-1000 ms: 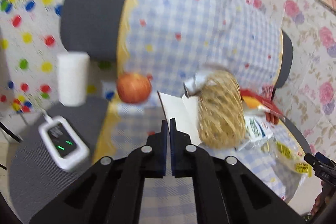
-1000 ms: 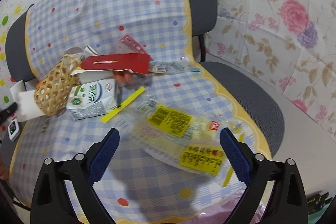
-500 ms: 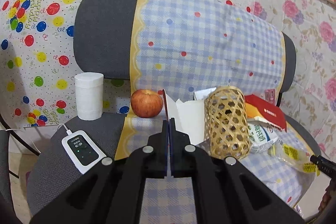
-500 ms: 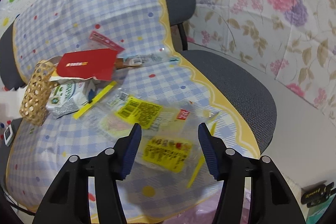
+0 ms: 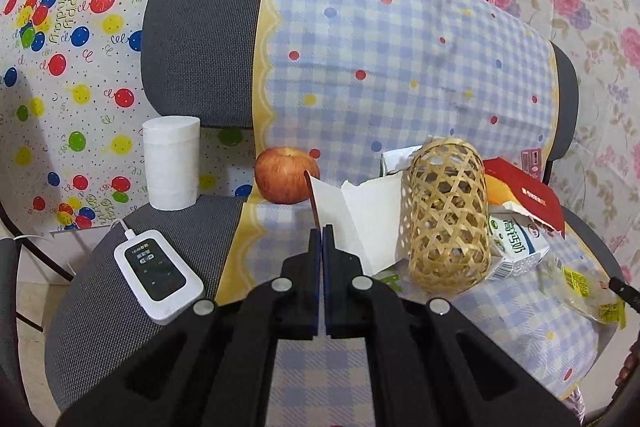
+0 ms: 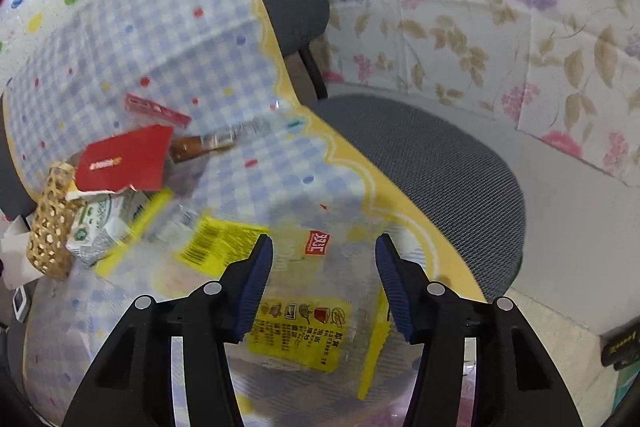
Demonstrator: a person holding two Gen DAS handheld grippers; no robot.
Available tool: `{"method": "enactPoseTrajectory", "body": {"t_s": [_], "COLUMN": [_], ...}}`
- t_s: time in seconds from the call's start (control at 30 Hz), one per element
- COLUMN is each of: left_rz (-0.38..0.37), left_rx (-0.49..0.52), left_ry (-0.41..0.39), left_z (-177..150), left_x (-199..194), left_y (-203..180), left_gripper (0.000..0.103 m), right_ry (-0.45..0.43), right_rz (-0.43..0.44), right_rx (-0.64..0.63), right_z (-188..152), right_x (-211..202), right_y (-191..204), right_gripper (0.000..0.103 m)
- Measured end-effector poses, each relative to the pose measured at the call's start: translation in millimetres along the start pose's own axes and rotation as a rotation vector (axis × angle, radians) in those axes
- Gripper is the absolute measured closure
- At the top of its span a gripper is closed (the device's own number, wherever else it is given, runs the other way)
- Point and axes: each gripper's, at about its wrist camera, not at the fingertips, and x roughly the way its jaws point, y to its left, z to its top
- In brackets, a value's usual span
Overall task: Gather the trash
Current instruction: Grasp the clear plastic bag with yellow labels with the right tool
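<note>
**A:** Right gripper (image 6: 324, 259): what changed?

**B:** Jaws came in from near full spread to roughly half and have sat there for the last half second. It also dropped closer. The clear wrapper with yellow labels (image 6: 298, 331) now lies between the fingertips (image 6: 256, 279), where a second ago it lay flat ahead of wide jaws. Can't see the pads pressing on the film, so I read it as straddling, not gripping.

**A:** Meaning for the task?

**B:** My guess: first pickup is lined up, not secured. Thin, limp film, so it may slip or bunch when the jaws finish.

**A:** Left gripper (image 5: 321, 239)?

**B:** Clenched, nothing visibly held. A thin dark stick (image 5: 312, 201) stands just beyond the tips; can't tell if it's pinched. Same as a second ago. The view has steadied, the earlier frame was blurred.

**A:** Rest of the trash?

**B:** All on the checked cloth (image 5: 400, 67) over the chair seat (image 6: 440, 163). Past the wrapper: the milk carton (image 6: 96, 227) beside the woven bamboo sleeve (image 6: 50, 223), then the red card (image 6: 124, 159), and a pink strip (image 6: 156, 109) farthest back. None shifted.

**A:** Non-trash?

**B:** Apple (image 5: 287, 175), tissue roll (image 5: 172, 163) and white device (image 5: 158, 275), all left of the pile. Leave them.
</note>
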Motion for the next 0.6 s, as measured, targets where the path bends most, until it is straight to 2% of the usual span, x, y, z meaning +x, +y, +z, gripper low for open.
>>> {"method": "enactPoseTrajectory", "body": {"t_s": [0.1,0.17,0.27,0.4,0.5,0.6], "left_rz": [0.001,-0.001,-0.004,-0.007,-0.01,-0.015], "left_rx": [0.006,0.006,0.007,-0.002,-0.012,-0.02], "left_ry": [0.007,0.008,0.005,0.003,0.009,0.014], "left_z": [-4,-7,-8,-8,-10,-12], "left_x": [2,2,1,-1,1,4], "left_y": [-2,-5,-5,0,3,4], "left_gripper": [0.103,0.103,0.103,0.103,0.103,0.103], "right_ry": [0.025,0.024,0.048,0.131,0.095,0.093], "right_rz": [0.065,0.107,0.13,0.076,0.033,0.05], "right_rx": [-0.097,-0.174,-0.293,-0.465,-0.527,-0.543], "right_z": [-11,-16,-21,-34,-34,-31], "right_x": [-9,-14,-10,15,21,29], "right_y": [22,41,75,118,130,134], "right_gripper": [0.044,0.036,0.033,0.034,0.036,0.047]}}
